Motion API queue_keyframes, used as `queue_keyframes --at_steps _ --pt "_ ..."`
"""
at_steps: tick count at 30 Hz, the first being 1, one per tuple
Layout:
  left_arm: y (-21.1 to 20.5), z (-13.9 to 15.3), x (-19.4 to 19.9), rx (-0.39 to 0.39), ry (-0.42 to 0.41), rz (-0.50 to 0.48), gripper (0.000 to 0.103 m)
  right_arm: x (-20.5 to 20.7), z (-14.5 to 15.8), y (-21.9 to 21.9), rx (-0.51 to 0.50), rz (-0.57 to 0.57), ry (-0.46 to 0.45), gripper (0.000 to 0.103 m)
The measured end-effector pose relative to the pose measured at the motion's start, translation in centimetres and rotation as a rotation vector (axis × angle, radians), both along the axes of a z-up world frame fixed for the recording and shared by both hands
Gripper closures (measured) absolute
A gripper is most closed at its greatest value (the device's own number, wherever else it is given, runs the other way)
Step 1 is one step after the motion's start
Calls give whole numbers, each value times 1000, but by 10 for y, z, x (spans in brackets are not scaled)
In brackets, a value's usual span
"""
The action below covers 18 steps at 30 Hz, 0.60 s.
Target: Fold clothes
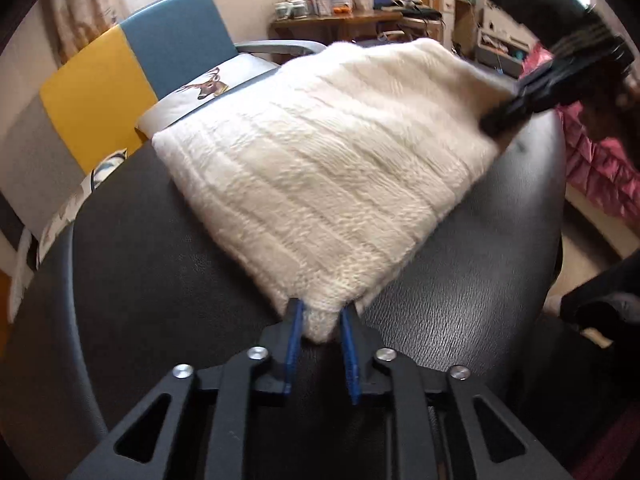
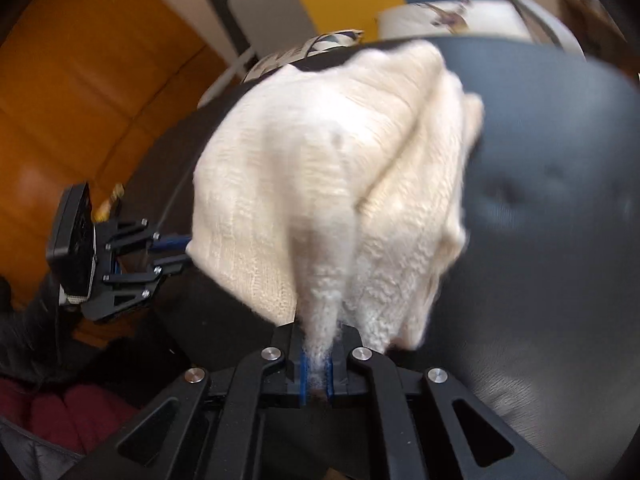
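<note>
A cream knitted sweater lies folded on a black leather surface. In the left wrist view my left gripper is shut on the sweater's near corner, the fabric filling the gap between the blue pads. My right gripper, blurred, holds the far right corner. In the right wrist view the right gripper is shut on a bunched fold of the sweater, which rises in front of it. The left gripper is at the sweater's left corner.
Behind the black surface stands a seat with yellow, blue and grey panels and a deer-print cushion. A pink garment lies at the right. A cluttered wooden desk is at the back. Dark red cloth sits low left.
</note>
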State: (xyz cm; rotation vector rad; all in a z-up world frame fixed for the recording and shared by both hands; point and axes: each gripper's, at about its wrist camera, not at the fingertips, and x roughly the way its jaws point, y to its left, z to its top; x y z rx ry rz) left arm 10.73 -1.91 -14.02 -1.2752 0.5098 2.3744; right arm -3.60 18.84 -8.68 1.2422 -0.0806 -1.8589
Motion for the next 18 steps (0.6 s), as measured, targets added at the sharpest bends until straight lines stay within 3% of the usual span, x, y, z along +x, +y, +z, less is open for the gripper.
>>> queue_keyframes --at_steps 3,5,9,13,18 --pt "-13 17 0 135 -53 14 89 -9 -2 7 -40 -31 -27 95" --pt "-20 25 -4 200 -65 45 89 -16 -3 12 -66 -52 -45 76" --pt "-32 43 -11 338 -80 105 89 -28 -5 22 -119 -93 -81 73" --pt "-34 57 -20 378 -46 125 89 -40 -8 32 -172 -135 -117 60" --pt "-20 59 -38 375 -40 117 89 -86 -38 23 -203 -238 -243 59"
